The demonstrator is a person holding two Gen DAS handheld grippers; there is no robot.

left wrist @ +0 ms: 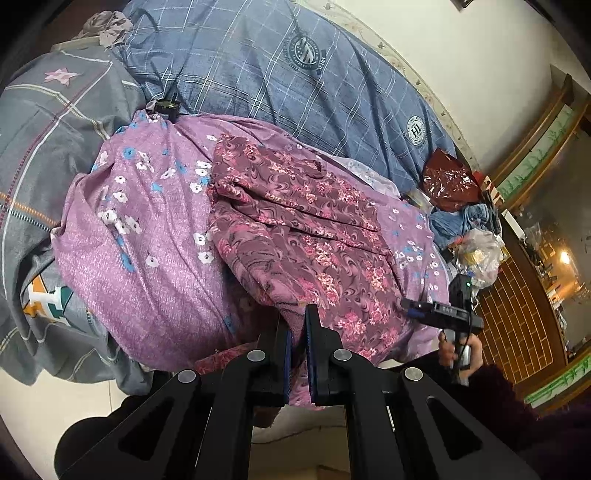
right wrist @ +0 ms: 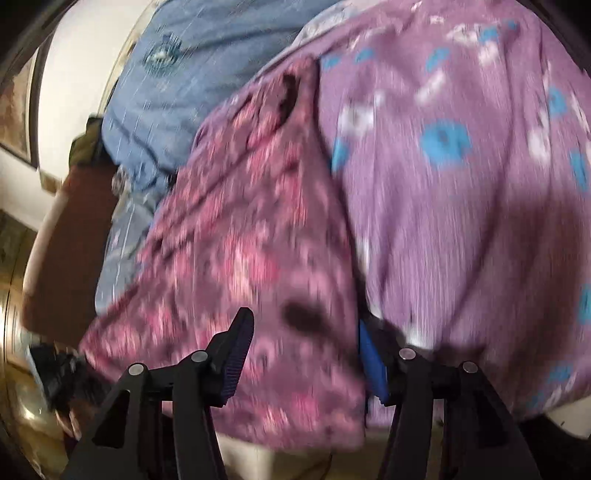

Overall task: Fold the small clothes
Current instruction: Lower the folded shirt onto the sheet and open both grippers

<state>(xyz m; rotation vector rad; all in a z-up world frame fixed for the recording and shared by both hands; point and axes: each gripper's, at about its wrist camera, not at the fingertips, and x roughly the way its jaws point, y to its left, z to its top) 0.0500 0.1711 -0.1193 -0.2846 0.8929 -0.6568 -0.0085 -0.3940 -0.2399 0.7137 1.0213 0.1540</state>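
Jaws of the left gripper (left wrist: 297,325) pinch the maroon floral garment's (left wrist: 306,236) near edge; the right gripper's (right wrist: 306,354) jaws stand half open around its hem.

Maroon floral garment (left wrist: 306,229), partly folded

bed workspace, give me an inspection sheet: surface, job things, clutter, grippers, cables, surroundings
surface: lilac bedcover with white and blue flowers, blue checked quilt with round crests behind it, grey checked quilt to one side.
job's things: maroon floral garment, partly folded, its near hem hanging over the bed edge.
clutter: dark red shiny bag, crumpled blue cloth, clear plastic bag, grey crumpled cloth.
grippers: left gripper shut on the garment's hem; right gripper open, the hem between its fingers, view blurred.
cables: thin black cable at the right handle.
surroundings: white wall, wooden furniture.
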